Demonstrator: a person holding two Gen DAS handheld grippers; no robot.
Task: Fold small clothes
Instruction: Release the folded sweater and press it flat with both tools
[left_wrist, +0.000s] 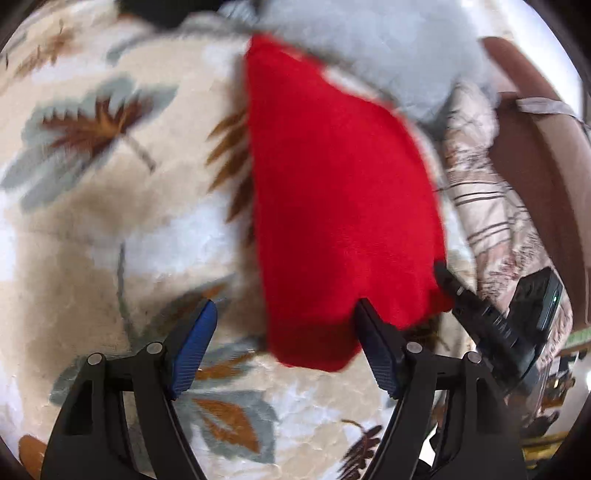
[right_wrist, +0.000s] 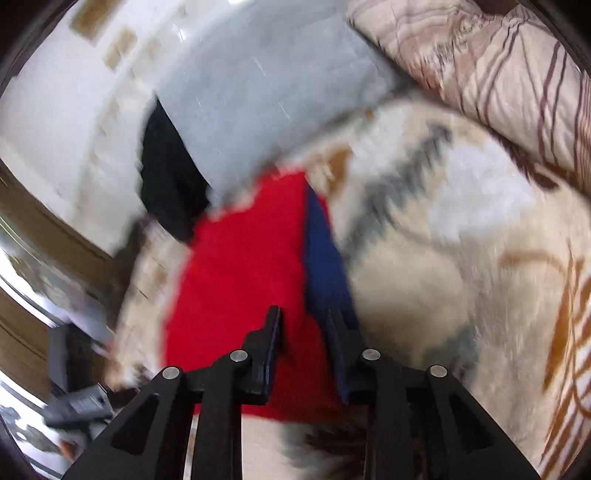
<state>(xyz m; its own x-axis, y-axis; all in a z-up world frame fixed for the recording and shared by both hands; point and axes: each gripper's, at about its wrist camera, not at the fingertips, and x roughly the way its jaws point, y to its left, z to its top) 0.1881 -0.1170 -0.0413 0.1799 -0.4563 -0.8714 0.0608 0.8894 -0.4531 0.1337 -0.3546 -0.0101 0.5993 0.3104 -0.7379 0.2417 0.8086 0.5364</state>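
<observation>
A small red cloth lies lengthwise on a leaf-patterned blanket. My left gripper is open, its right finger touching the cloth's near edge, its left finger over the blanket. The right gripper shows at the cloth's near right corner. In the right wrist view the red cloth runs between my right gripper's fingers, which stand a little apart with cloth between them; the frame is blurred, so I cannot tell whether they pinch it. A dark blue strip lies along the cloth's right edge.
A light grey garment lies beyond the red cloth, with a black garment beside it. A striped beige pillow lies at the blanket's right. A brown headboard stands at the far right.
</observation>
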